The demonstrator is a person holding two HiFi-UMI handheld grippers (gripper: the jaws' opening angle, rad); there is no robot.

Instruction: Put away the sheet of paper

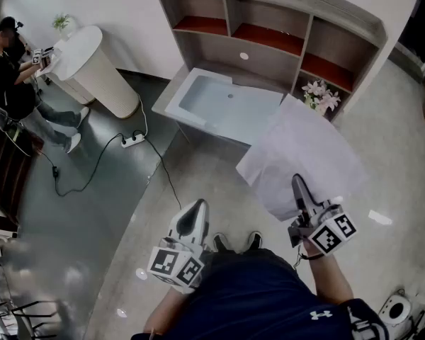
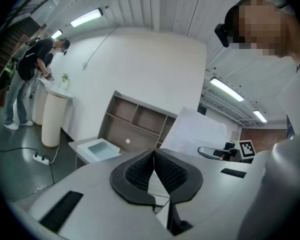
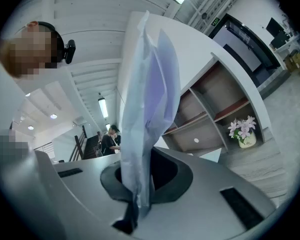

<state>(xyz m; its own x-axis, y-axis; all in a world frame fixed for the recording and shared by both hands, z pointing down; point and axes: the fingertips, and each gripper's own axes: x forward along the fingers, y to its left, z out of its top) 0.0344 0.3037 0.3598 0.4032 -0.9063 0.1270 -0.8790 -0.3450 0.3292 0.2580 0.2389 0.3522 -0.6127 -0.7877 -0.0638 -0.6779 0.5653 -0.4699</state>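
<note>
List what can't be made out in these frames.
- Head view: the white sheet of paper covers the right end of the grey desk, so whatever lies there is hidden.
- Right gripper view: the sheet blocks the middle, hiding most of the desk.
- Print on the white flower pot: too small.
- What the person at the white round pedestal handles: too small, head view.

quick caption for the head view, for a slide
Right gripper shut on the sheet of paper, left gripper shut and empty, both in front of a grey shelf unit.
</note>
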